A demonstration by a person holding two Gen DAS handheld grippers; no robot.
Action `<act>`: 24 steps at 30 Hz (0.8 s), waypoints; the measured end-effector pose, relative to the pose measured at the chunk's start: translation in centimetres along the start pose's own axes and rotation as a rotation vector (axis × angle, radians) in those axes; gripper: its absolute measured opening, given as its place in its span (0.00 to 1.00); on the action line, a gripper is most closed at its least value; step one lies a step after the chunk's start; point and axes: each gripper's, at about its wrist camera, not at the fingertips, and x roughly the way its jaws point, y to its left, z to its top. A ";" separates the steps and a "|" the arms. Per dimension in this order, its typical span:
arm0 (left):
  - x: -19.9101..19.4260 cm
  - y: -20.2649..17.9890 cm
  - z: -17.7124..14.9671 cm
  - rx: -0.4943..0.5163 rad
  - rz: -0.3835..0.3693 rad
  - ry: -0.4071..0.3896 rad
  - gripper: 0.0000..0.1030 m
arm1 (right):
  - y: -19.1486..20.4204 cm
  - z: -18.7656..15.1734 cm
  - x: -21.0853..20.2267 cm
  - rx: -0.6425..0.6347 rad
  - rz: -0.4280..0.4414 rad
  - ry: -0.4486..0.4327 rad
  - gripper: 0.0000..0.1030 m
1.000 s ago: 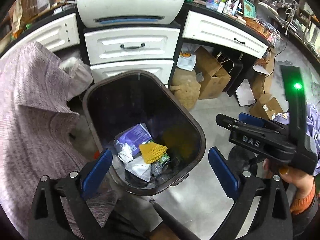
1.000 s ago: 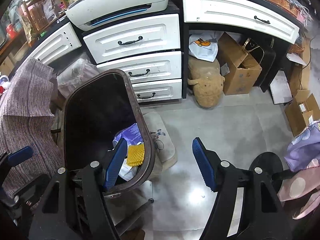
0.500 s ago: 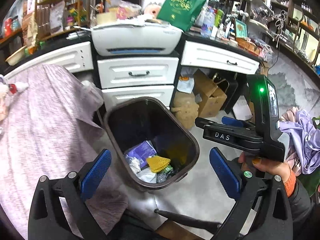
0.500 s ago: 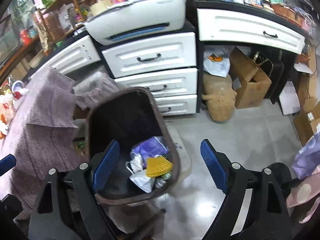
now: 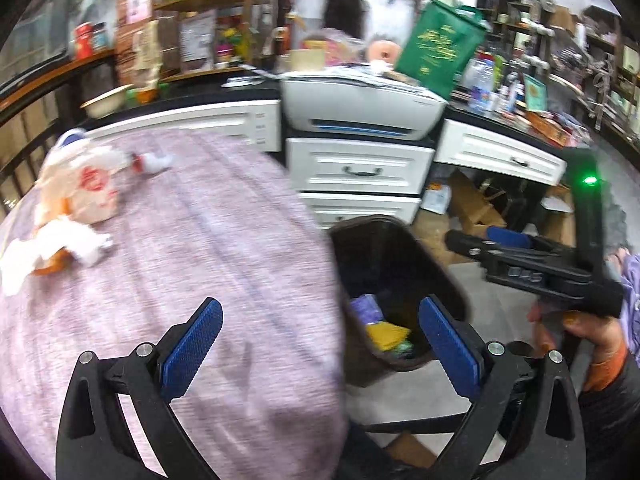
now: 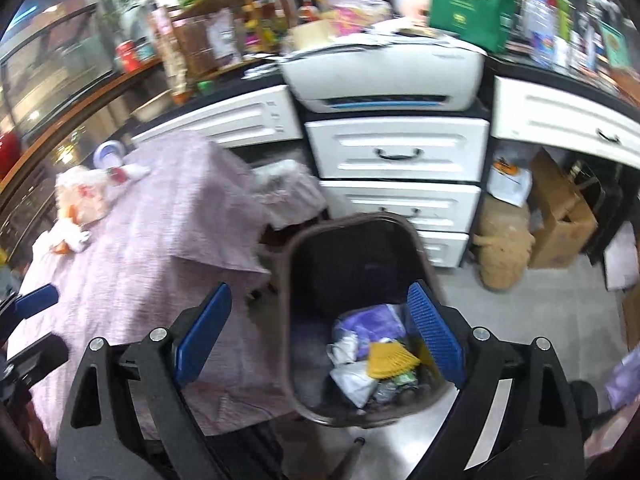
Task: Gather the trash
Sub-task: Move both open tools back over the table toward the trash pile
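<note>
Beside table point(image 5: 240, 240), bin point(image 6: 360, 248) half hidden; left gripper point(image 5: 320, 344) wide, right gripper point(image 6: 320, 332) opening, empty.

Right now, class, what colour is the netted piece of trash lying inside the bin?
Yellow. The netted piece lies in the dark brown bin; the right wrist view shows it best.

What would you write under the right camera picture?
Empty right tongs opening above a brown trash bin holding wrappers, beside a purple-clothed table.

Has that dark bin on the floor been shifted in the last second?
No. The bin sits in front of the same white drawers as before; only the cameras pulled up and back.
</note>
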 end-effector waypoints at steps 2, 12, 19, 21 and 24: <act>-0.4 1.9 -0.2 -0.029 0.026 0.003 0.94 | 1.9 0.4 0.2 -0.046 0.032 0.002 0.86; -4.5 13.6 -1.5 -0.244 0.208 -0.052 0.94 | 11.1 1.2 1.8 -0.241 0.203 0.056 0.86; -6.3 22.8 -1.6 -0.479 0.241 -0.101 0.94 | 16.9 1.5 2.7 -0.350 0.279 0.084 0.86; -5.9 23.9 -1.5 -0.495 0.242 -0.088 0.93 | 18.4 1.6 2.8 -0.383 0.295 0.087 0.86; -5.0 25.5 -1.3 -0.514 0.243 -0.071 0.89 | 20.5 1.6 3.2 -0.436 0.320 0.096 0.86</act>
